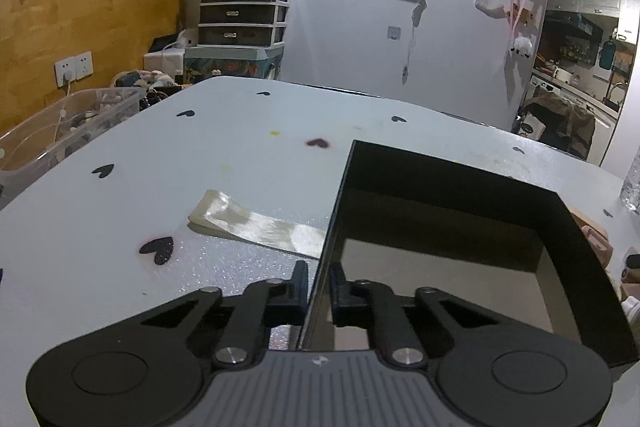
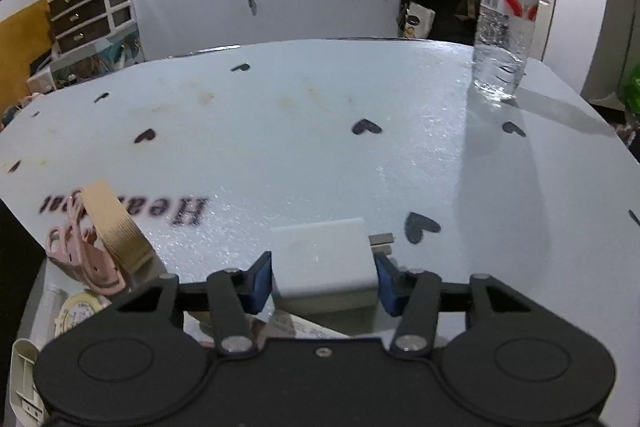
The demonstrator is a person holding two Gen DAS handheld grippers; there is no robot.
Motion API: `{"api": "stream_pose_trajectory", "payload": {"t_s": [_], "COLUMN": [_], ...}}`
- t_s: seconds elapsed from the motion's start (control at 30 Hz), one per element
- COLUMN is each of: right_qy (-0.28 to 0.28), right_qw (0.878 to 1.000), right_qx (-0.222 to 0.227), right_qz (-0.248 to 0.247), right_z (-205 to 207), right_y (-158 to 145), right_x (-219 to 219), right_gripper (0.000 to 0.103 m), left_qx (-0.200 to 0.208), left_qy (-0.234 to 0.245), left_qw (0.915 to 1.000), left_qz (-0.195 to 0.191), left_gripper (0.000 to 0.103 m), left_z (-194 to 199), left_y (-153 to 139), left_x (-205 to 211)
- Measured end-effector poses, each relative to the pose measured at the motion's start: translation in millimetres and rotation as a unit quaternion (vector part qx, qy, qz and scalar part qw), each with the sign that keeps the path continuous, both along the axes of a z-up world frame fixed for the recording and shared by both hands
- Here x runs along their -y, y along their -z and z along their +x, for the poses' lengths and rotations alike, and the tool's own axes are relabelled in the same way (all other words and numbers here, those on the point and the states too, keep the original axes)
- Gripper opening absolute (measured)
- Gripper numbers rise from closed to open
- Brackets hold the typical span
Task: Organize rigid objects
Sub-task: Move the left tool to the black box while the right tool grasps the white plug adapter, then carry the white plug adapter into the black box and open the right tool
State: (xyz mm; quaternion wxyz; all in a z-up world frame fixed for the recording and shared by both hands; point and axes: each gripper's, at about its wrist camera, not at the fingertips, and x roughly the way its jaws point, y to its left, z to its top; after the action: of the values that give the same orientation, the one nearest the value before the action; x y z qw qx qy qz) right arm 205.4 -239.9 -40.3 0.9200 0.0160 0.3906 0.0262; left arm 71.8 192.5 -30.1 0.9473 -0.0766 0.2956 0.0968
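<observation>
The black box (image 1: 576, 251) hides one end of the pale flat strip (image 1: 256, 223) behind its wall, and its near corner vanishes under the left tongs (image 1: 319, 291). Small items (image 1: 600, 243) past its far wall are too cut off to identify. Printed lettering (image 2: 184, 213) on the table (image 2: 304, 131) is blurred, partly covered by the tan tape roll (image 2: 114, 227). The white charger (image 2: 324, 263) hides its underside.

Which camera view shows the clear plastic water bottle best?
The right wrist view: the clear plastic water bottle stands upright there, whole, with its label showing. The left wrist view catches only a sliver at the right edge.
</observation>
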Motion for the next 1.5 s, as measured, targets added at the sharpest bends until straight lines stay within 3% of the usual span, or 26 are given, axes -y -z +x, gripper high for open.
{"api": "stream_pose_trajectory", "payload": {"t_s": [0.13,0.3,0.53,0.73,0.9,1.03,1.23,1.5], "right_qy": [0.002,-0.018,-0.121,-0.223,-0.291,-0.296,-0.239,-0.135], "right_qw": [1.000,0.999,0.987,0.967,0.951,0.949,0.954,0.968], "right_qx": [0.003,0.025,0.090,0.102,0.046,-0.019,-0.118,-0.142], "right_qz": [0.001,0.028,0.051,0.070,0.089,0.108,0.136,0.159], "right_z": [-9.4,-38.6,-93.8,-91.5,-67.2,-43.9,-13.1,6.5], "right_y": [-7.4,-43.0,-118.7,-161.1,-149.0,-119.1,-62.5,-27.9], "right_x": [6.3,11.6,-26.0,-90.5,-166.6,-224.8,-284.3,-318.6], "right_gripper": [0.052,0.052,0.052,0.052,0.052,0.052,0.052,0.052], "left_qx": [0.006,0.014,0.025,0.031,0.030,0.027,0.026,0.025], "left_qy": [0.007,0.012,0.019,0.024,0.025,0.022,0.025,0.033], "left_qw": [1.0000,0.9998,0.9994,0.9991,0.9991,0.9990,0.9990,0.9987], "left_qz": [-0.003,-0.004,-0.012,-0.015,-0.018,-0.029,-0.027,-0.030], "left_gripper": [0.008,0.006,0.005,0.004,0.004,0.005,0.005,0.004], "left_z": [-1.8,-4.2,-6.1,-6.5,-3.1,0.0,-1.8,-1.6], "left_y": [0.4,0.5,1.6,0.4,-2.2,0.1,2.4,1.7], "left_x": [-1.9,-1.1,-2.4,-2.4,-2.7,-6.0,-7.7,-10.0]}}
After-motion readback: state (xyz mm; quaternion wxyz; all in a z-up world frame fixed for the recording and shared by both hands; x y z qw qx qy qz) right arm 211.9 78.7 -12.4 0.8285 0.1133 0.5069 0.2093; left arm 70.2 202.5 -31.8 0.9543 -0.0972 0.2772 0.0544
